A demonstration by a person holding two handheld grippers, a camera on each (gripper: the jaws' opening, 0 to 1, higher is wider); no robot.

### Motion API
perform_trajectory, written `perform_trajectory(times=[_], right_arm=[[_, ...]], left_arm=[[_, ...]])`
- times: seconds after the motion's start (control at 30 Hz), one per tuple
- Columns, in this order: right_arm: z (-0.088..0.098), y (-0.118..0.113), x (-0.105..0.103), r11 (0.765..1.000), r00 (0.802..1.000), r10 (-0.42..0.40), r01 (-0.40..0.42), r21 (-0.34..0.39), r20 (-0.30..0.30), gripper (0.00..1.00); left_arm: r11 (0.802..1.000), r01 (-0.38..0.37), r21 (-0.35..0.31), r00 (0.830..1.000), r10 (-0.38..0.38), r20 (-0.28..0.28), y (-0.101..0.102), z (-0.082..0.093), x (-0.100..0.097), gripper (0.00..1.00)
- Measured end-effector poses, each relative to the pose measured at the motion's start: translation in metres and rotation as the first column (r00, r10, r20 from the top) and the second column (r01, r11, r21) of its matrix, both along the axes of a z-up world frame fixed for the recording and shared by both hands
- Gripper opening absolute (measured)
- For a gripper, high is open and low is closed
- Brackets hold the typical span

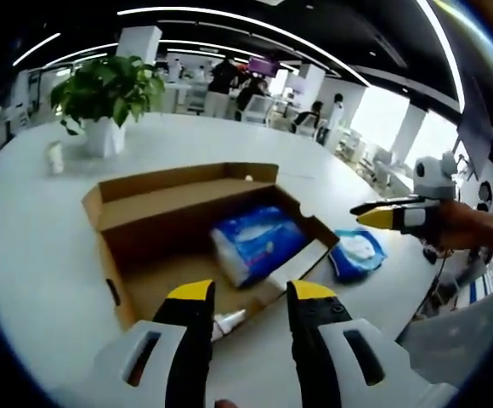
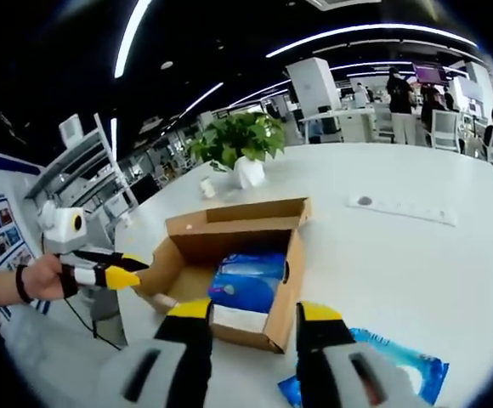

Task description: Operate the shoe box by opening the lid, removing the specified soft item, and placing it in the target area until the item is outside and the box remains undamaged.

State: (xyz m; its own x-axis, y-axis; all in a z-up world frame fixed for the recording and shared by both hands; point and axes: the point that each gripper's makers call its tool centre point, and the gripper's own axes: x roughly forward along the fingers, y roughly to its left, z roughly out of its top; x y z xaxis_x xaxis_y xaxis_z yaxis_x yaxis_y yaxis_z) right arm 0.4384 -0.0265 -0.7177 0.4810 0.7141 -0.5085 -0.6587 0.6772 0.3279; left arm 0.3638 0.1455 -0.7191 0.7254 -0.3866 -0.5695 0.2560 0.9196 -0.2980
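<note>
Left gripper view tells me the cardboard shoe box (image 1: 187, 229) lies open, lid flap back, one blue soft pack (image 1: 255, 242) inside and a second blue pack (image 1: 357, 253) already out on the white table (image 1: 34, 255). I judge one removal remains. Left gripper (image 1: 248, 297) and right gripper (image 2: 251, 316) gape empty; the box walls hem the pack in, bare tabletop all round.

Open-plan office, dark ceiling with long curved light strips (image 1: 229, 17). Large white table (image 1: 34, 246); potted plant (image 1: 106, 93) in white pot on it. White pillars (image 2: 314, 85), desks and chairs behind, people standing far back. Bright windows (image 1: 382, 115) along one side. White shelving rack (image 2: 89, 166).
</note>
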Motion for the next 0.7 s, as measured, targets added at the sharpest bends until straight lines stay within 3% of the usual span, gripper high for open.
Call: perform_trajectory(times=[0.3,0.7], right_arm=[[0.004,0.018,0.014,0.999,0.999,0.042,-0.042,0.0,0.009,0.36],[-0.005,0.047,0.019,0.993,0.993,0.119,-0.119,-0.025,0.006,0.36]], left_arm=[[1.0,-0.009,-0.006,1.0,0.009,-0.006,0.002,-0.002,0.0,0.34],[1.0,-0.021,-0.001,1.0,0.021,-0.005,0.006,-0.003,0.0,0.34]])
